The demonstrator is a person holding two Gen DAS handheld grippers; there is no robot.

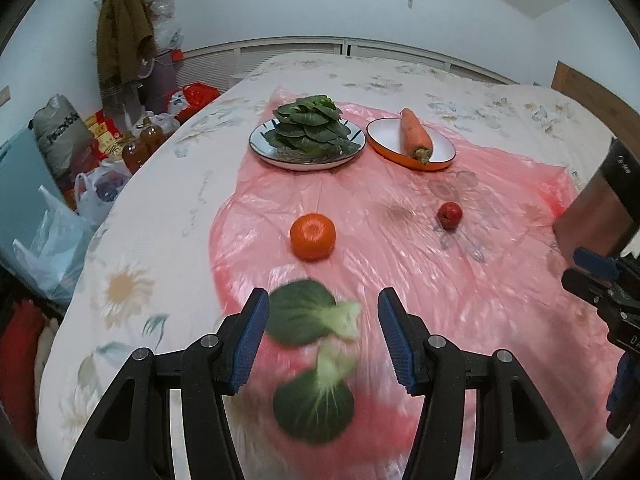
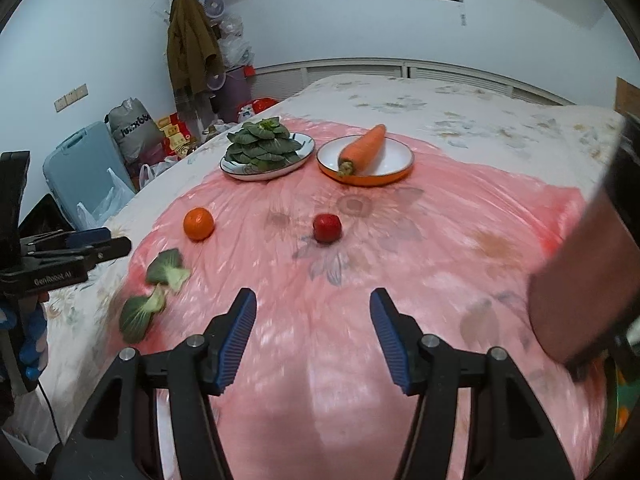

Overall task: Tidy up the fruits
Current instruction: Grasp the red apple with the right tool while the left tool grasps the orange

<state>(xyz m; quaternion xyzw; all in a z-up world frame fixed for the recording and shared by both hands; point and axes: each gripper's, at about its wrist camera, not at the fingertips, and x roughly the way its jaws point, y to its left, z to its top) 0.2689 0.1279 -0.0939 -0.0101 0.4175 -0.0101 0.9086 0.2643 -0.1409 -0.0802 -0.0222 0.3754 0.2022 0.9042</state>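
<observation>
A mandarin orange (image 1: pixel 312 236) (image 2: pixel 198 223) and a small red fruit (image 1: pixel 450 215) (image 2: pixel 327 228) lie on a pink plastic sheet (image 1: pixel 460 288) spread over a bed. Two loose green leaves (image 1: pixel 300 312) (image 2: pixel 160 292) lie on the sheet nearer to me. My left gripper (image 1: pixel 323 296) hovers open above these leaves, and its pads do not touch them. My right gripper (image 2: pixel 313 294) is open over bare sheet, short of the red fruit. At the back, a blue-rimmed plate (image 1: pixel 260 148) holds stacked greens (image 1: pixel 310 124). An orange-rimmed plate (image 1: pixel 384 132) holds a carrot (image 1: pixel 416 136).
The bed's left edge drops to a floor crowded with plastic bags (image 1: pixel 52 248), bottles (image 1: pixel 140 148) and a blue suitcase (image 2: pixel 84 168). A coat (image 2: pixel 192 48) hangs on a rack by the wall. A person's forearm (image 2: pixel 580 280) fills the right side of the right wrist view.
</observation>
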